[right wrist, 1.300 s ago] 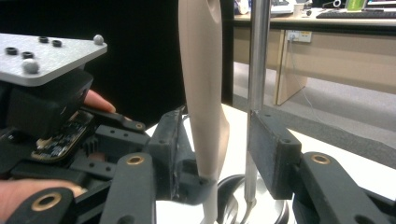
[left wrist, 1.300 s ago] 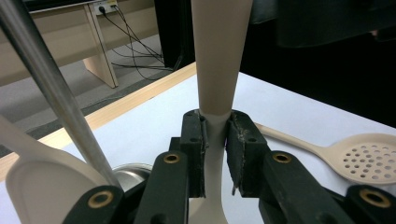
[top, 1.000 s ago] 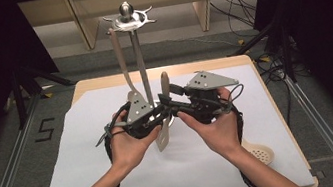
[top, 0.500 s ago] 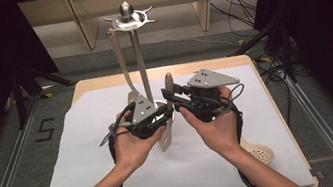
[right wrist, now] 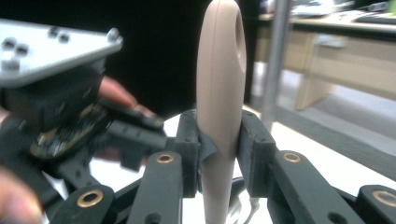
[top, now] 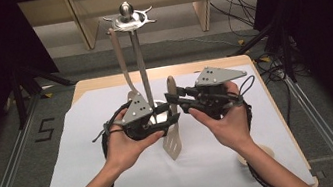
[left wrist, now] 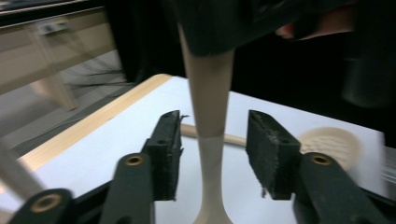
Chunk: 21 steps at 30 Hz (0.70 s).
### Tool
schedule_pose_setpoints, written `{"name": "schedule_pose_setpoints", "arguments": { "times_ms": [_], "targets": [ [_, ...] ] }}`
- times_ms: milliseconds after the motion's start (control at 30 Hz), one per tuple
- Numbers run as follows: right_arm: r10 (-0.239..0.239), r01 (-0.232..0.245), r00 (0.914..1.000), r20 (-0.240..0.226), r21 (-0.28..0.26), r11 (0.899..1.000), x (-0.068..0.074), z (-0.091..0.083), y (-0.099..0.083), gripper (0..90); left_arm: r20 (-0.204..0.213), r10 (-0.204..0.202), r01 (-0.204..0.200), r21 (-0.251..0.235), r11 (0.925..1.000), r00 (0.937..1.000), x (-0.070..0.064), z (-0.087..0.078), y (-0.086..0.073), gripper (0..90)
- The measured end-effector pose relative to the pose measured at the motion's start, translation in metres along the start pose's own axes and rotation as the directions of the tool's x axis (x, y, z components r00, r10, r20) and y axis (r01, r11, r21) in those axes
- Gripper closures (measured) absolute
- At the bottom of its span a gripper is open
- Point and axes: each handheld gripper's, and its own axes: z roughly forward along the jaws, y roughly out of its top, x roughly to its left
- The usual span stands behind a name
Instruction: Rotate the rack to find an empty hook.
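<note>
1. Grippers came first: the right gripper (top: 175,97) had its two black jaws clamped on the upper handle of a beige slotted spatula (top: 173,135), holding it nearly upright above the table. In the right gripper view, the pads pressed both sides of the spatula (right wrist: 219,93) just below the hanging hole at its top end.
2. Facing it, the left gripper (top: 171,119) had its jaws spread apart. In the left gripper view, the spatula's handle (left wrist: 208,135) ran between the two pads with a gap on each side, so the left gripper (left wrist: 212,149) touched nothing.
3. A wooden table (top: 97,82) covered by a white sheet (top: 79,163) was the largest thing in the high view, with the person's forearms coming in from the bottom edge.
4. A tall metal utensil stand (top: 137,52) rose from the far middle of the table, just behind the grippers, with a round hooked crown at its top.
5. A grey utensil (top: 122,65) hung from that crown, just left of the pole.
6. The spatula's slotted blade pointed down, its tip close over the white sheet between the person's two hands.
7. A round perforated beige spoon (left wrist: 329,144) lay flat on the sheet, near the table's right front corner and partly hidden behind the right forearm in the high view.
</note>
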Motion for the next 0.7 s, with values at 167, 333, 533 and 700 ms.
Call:
{"name": "schedule_pose_setpoints", "arguments": {
  "times_ms": [167, 333, 533, 700],
  "targets": [
    [-0.025, 0.027, 0.9941, -0.106, 0.024, 0.999, -0.009, -0.006, -0.004, 73.0, 0.142, 0.019, -0.021, 0.010, 0.9997, 0.9897, 0.002, -0.005, -0.001, 48.6],
    [-0.052, 0.053, 0.9813, -0.185, -0.002, 0.999, -0.015, -0.010, -0.006, 73.1, 0.209, 0.014, -0.018, 0.017, 0.9997, 0.9779, 0.006, -0.002, -0.003, 49.9],
    [-0.021, 0.023, 0.9651, -0.261, 0.006, 1.000, -0.014, -0.012, -0.007, 73.2, 0.252, -0.023, 0.019, 0.019, 0.9996, 0.9675, 0.012, 0.005, -0.007, 52.8],
    [-0.016, 0.014, 0.9570, -0.290, -0.008, 1.000, -0.013, -0.014, -0.005, 73.2, 0.283, -0.037, 0.038, 0.003, 0.9993, 0.9584, 0.015, 0.010, -0.010, 57.4]
  ]
}}
